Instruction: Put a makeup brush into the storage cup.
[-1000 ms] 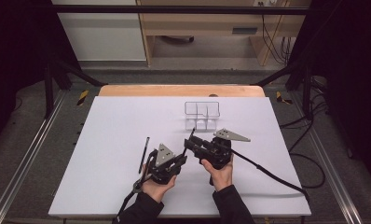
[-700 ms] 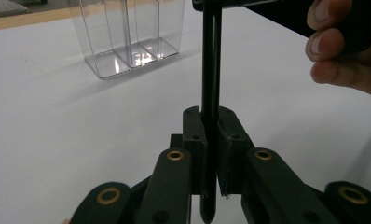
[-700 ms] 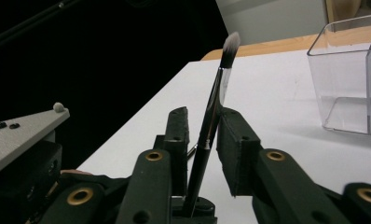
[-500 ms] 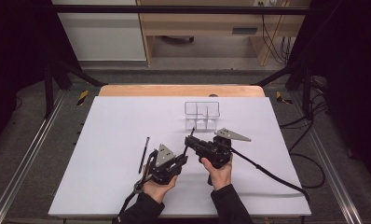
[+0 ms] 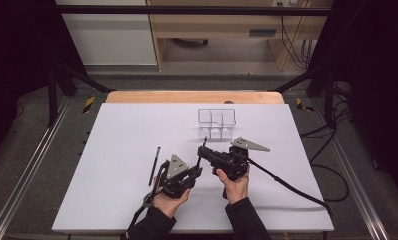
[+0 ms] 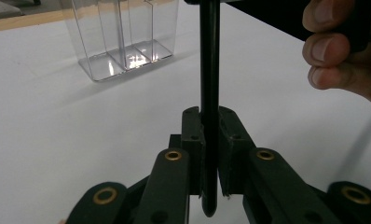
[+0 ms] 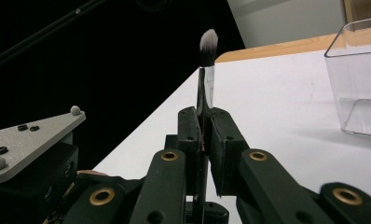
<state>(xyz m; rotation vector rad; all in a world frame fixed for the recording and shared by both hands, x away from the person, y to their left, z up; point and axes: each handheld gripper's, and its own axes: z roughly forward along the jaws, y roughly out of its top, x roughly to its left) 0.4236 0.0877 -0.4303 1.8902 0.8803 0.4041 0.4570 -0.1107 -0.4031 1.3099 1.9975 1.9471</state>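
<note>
While both tools sit close together near the front of the white surface (image 5: 112, 150), each is clenched on the same makeup brush (image 6: 209, 93); left tool (image 5: 199, 167) pinches the lower end of the black handle, w/ the butt poking out just below the jaws in the left gripper view; right tool (image 5: 203, 148) clamps higher up, nr the silver ferrule (image 7: 205, 88), per the right gripper view. Judging by that double hold, this looks like a hand-over or re-grip: one tool steadies the brush while the other takes a better purchase, prob. so it can go upright into the organiser; can't tell which tool is meant to let go.

Brush itself: slim, glossy black shaft, short metal ferrule, small soft tuft (image 7: 208, 43) pale at the tip & darker at the base, pointing up & away from the surface; it stands roughly upright, off the surface, between the two hands.

Just left of the left tool lies a second thin dark stick (image 5: 153, 165), flat on the surface, apart from both tools; likely another brush or pencil, too small to tell.

Farther back, past the right tool, stands the clear plastic organiser (image 5: 216, 123), w/ several open-topped compartments, all apparently empty; beyond it the wooden edge (image 5: 187, 97) of the surface.
</note>
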